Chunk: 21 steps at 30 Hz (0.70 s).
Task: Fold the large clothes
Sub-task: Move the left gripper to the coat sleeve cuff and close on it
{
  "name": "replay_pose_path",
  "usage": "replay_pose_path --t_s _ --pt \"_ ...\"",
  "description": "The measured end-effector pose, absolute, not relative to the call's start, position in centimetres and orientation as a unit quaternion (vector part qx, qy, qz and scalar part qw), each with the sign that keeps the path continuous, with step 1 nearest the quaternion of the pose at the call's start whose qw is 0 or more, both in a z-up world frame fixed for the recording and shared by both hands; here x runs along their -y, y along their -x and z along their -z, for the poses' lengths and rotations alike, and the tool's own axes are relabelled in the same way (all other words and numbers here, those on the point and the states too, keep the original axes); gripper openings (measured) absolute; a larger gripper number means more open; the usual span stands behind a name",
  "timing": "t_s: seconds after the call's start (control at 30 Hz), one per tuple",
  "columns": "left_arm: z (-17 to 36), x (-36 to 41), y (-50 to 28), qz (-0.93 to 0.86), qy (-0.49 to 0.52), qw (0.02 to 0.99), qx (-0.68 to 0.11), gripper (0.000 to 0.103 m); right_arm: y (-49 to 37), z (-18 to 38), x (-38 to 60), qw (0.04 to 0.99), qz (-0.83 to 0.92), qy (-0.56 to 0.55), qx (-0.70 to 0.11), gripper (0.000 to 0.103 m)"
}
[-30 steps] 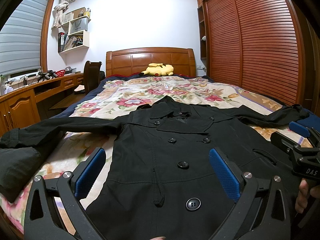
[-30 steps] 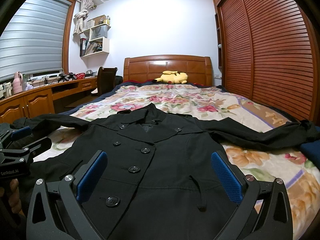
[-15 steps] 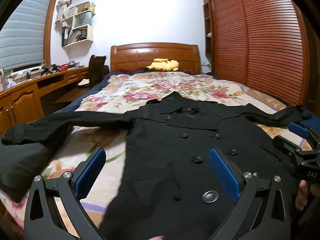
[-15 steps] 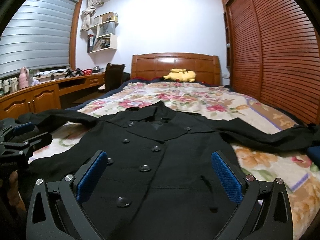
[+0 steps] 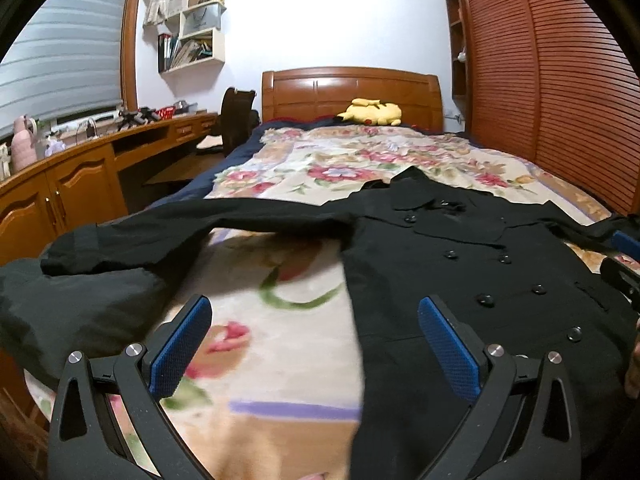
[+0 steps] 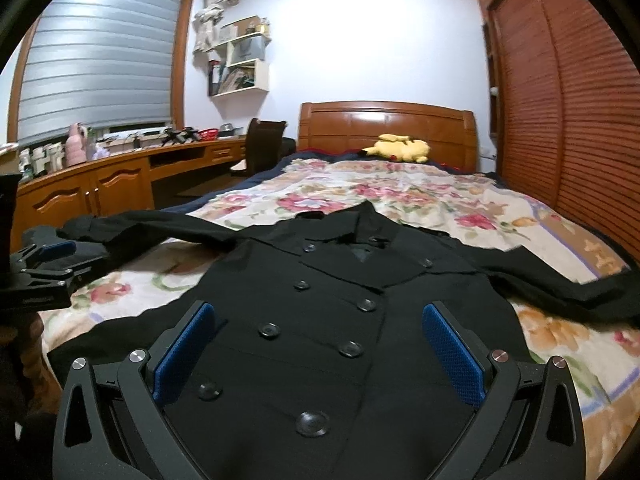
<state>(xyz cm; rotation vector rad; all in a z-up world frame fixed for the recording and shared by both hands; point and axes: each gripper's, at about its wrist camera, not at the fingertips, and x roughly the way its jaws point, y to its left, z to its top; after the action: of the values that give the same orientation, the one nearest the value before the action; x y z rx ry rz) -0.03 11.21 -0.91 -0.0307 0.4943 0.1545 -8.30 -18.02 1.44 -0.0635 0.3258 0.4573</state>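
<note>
A black double-breasted coat [image 5: 460, 280] lies face up on the floral bedspread [image 5: 360, 160], sleeves spread to both sides. It also shows in the right wrist view [image 6: 320, 320]. My left gripper [image 5: 314, 340] is open and empty, above the bedspread beside the coat's left edge, with the left sleeve [image 5: 160, 236] ahead. My right gripper [image 6: 318, 348] is open and empty, above the coat's buttoned front. The left gripper shows at the left edge of the right wrist view [image 6: 44, 264]. The right gripper shows at the right edge of the left wrist view [image 5: 624, 260].
A yellow plush toy [image 5: 370, 112] lies by the wooden headboard [image 5: 352, 88]. A wooden desk [image 5: 80, 176] and dark chair [image 5: 236, 120] run along the left. A slatted wardrobe [image 5: 560, 80] lines the right wall.
Both grippers have swung left. The left one has moved off the coat's front to over the bedspread by the left sleeve. Both stay open.
</note>
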Motion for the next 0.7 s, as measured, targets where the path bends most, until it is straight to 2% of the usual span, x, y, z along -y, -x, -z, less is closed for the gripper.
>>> replay_pose_path --t_s 0.43,0.7 --pt "0.3 -17.0 -1.7 -0.106 -0.006 0.956 -0.274 0.103 4.5 -3.2 15.7 0.943 -0.285 0.060 -0.163 0.103" --pt "-0.9 -19.9 -2.8 -0.115 -0.017 0.948 -0.297 0.103 2.4 -2.3 14.6 0.931 -0.316 0.069 -0.171 0.103"
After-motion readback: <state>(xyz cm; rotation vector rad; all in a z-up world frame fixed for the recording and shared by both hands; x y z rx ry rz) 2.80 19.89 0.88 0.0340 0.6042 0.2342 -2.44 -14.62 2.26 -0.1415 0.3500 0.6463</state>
